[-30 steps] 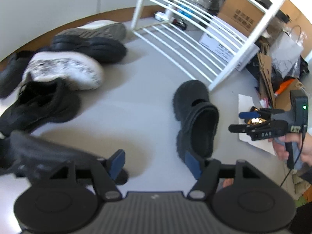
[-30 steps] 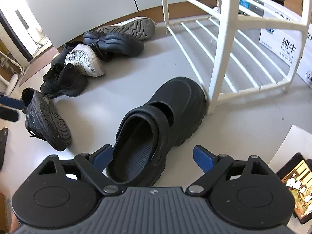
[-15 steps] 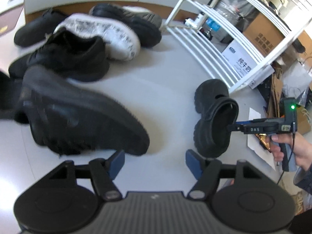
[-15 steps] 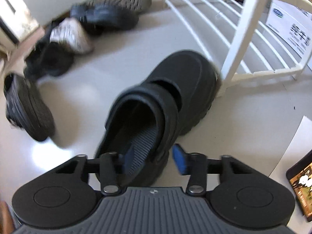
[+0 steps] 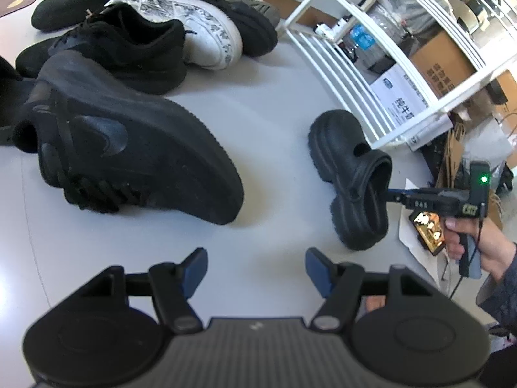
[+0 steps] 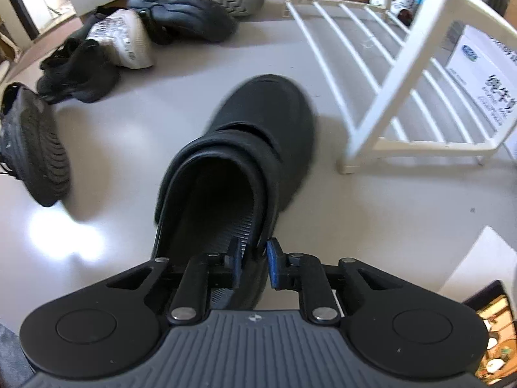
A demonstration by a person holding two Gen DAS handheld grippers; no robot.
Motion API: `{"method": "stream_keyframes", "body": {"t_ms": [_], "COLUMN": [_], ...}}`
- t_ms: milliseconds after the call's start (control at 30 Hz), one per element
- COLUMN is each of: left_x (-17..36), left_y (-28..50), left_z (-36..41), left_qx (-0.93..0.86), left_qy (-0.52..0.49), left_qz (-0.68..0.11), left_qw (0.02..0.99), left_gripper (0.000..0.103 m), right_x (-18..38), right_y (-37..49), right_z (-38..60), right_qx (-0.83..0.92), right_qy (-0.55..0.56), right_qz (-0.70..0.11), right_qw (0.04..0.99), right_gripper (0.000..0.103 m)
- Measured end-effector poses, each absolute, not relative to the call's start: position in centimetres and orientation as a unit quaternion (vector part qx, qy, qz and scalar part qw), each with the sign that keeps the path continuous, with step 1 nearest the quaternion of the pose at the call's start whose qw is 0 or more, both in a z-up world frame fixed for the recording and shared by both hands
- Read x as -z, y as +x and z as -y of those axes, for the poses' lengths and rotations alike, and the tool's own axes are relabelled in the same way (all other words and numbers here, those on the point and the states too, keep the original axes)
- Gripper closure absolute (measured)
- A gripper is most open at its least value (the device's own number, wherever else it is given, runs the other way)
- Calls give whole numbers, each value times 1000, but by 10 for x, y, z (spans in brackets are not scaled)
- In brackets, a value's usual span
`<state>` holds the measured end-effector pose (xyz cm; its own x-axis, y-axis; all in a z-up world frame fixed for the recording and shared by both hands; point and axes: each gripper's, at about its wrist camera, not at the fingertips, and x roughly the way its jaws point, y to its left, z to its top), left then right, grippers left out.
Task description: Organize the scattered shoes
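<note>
Pinching black clog (image 6: 258,135) heel rim, right hand-held gripper (image 6: 253,263) clamped shut, left hand-held gripper (image 5: 253,270) closing, empty

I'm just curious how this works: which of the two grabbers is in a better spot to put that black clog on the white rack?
The right gripper. Its jaws are already pinched on the heel rim of the black clog, beside the white rack. The left gripper is empty and nearer the black sneaker.

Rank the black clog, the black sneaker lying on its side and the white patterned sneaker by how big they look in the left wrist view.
1. Black sneaker, largest, though it lies nearest the camera.
2. White patterned sneaker and black clog: look alike, and the white one is partly hidden, so no ranking.
</note>
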<state>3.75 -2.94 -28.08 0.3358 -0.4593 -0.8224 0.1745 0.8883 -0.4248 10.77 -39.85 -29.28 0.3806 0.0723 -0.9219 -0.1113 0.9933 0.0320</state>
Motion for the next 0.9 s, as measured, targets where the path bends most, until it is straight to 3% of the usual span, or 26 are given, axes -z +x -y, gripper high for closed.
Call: {"method": "stream_keyframes", "body": {"t_ms": [67, 133, 167, 200, 233, 467, 600, 900], "left_x": [280, 280, 280, 281, 281, 281, 281, 284], "left_y": [37, 36, 35, 35, 35, 38, 38, 36], "left_z": [29, 30, 30, 29, 29, 25, 23, 25], "left_qx": [198, 198, 198, 196, 196, 192, 190, 189], "left_qy": [-131, -129, -130, -131, -132, -139, -150, -152], "left_qz": [-542, -541, -541, -541, -541, -540, -540, -543], "left_qw": [806, 807, 807, 807, 807, 808, 806, 804], "left_gripper": [34, 34, 34, 34, 34, 33, 33, 33], "right_x": [286, 280, 277, 274, 271, 260, 267, 301], "right_y": [105, 103, 101, 99, 98, 90, 89, 91], "right_z": [403, 406, 407, 407, 406, 384, 363, 364], "right_qx": [-43, -29, -22, -17, -18, -74, -115, -96], "right_qy": [-12, -1, 5, 12, 18, 59, 63, 103], "right_qz": [-549, -547, -546, -544, -543, -551, -564, -599], "right_qw": [835, 837, 838, 839, 839, 829, 816, 788], "right_gripper": [79, 64, 50, 42, 41, 42, 54, 54]}}
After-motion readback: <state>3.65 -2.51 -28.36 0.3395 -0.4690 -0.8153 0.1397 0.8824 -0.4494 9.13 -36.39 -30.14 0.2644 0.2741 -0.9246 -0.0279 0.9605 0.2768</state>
